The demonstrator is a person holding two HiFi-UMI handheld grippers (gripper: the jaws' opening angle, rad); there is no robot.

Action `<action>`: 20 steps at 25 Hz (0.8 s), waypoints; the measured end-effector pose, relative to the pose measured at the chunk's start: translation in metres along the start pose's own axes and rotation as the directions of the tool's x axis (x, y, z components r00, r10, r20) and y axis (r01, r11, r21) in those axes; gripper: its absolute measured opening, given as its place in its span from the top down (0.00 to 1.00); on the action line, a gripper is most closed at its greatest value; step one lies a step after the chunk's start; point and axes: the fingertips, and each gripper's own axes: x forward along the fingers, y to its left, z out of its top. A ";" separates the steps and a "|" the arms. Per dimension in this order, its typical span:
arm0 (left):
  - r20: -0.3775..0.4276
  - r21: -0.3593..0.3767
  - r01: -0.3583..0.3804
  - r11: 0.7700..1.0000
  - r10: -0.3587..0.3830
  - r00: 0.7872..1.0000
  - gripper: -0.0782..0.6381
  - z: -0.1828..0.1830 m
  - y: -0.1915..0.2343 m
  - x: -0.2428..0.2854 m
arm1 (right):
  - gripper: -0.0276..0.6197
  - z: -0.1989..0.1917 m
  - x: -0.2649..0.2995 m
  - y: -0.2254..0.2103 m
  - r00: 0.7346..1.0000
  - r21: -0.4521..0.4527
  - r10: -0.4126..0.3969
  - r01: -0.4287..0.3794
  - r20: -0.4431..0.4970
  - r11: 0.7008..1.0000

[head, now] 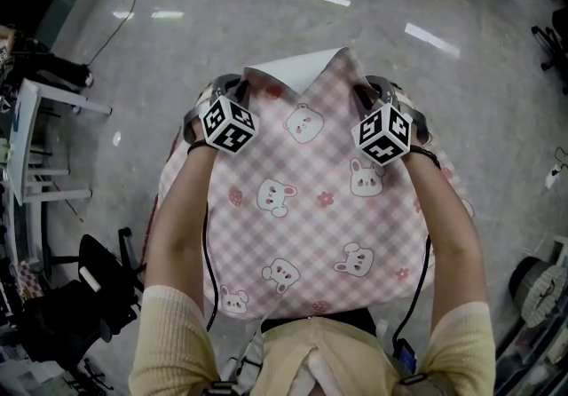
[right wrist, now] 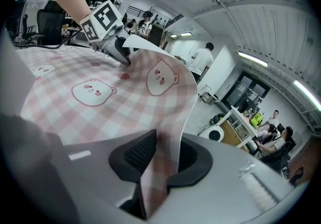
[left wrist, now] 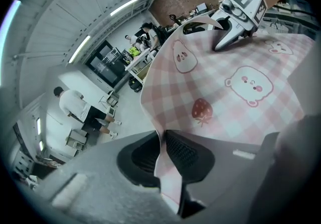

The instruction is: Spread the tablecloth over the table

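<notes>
Forearms (head: 177, 234): both stretched out, level, neither ahead.
Left gripper (left wrist: 161, 151): clamped on the far edge of the tablecloth (head: 302, 208).
Right gripper (right wrist: 161, 155): clamped on the same edge, cloth bunched between the jaws.
Tablecloth: runs from the grippers back toward the person, draping off both sides; the edge is slack between the grippers.
Next, likely: lower the far edge evenly.

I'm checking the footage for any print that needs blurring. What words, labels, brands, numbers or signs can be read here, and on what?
No readable words, brands or numbers anywhere.
Tablecloth: only printed bears, bunnies, strawberries and flowers, no lettering.
Marker cubes: black-and-white square patterns, not letters or digits.
Desks in the background: any print there is too small to read.
</notes>
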 end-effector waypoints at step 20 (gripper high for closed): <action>0.122 -0.113 -0.080 0.990 0.094 0.988 0.75 0.014 0.025 -0.052 | 0.52 0.021 -0.048 -0.025 0.991 0.125 -0.129 0.122 0.044 0.985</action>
